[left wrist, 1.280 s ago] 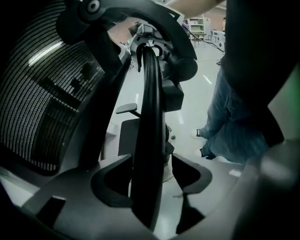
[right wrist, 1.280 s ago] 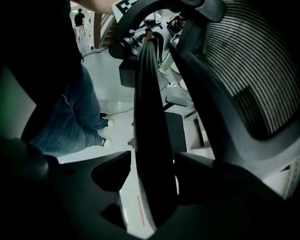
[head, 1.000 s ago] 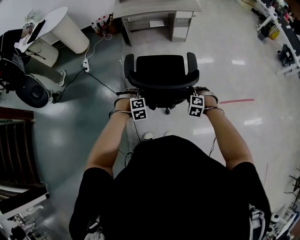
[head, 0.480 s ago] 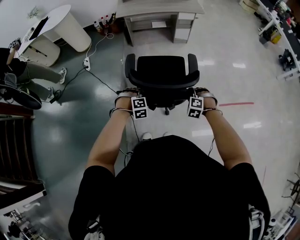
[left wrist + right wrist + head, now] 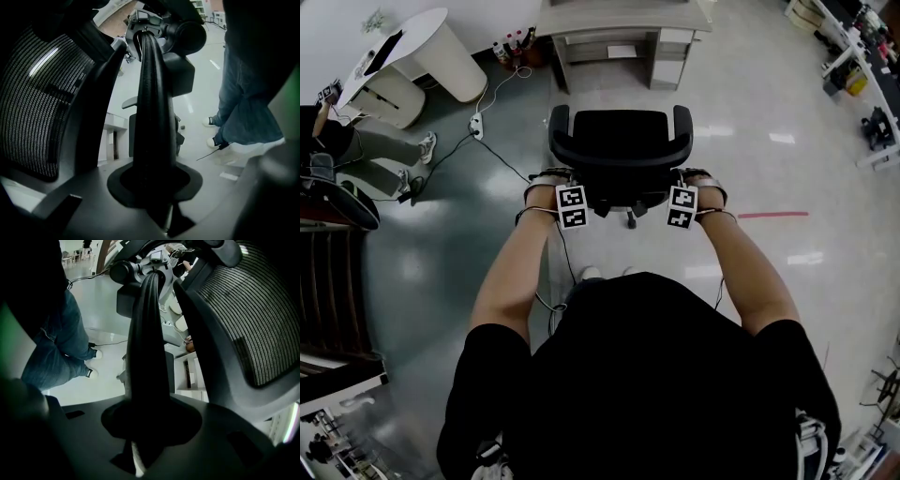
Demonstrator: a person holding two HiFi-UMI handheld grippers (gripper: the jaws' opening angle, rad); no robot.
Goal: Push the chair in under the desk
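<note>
Item: chair (image 5: pixel 623 141), frame centre; back rim held by left gripper (image 5: pixel 555 180) and right gripper (image 5: pixel 692 178), jaws just been closing onto it, both equally near; bench (image 5: pixel 619 17) straight beyond, top centre, well apart

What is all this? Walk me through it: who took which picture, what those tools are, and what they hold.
No robot here: a person holds a two-jaw gripper in each hand. The head view looks down from a camera on the person's head; the other two cameras ride on the grippers. The left gripper and right gripper have just been closing and now clamp the backrest rim of a black chair. It stands on a shiny floor, facing a desk, not yet under it.
</note>
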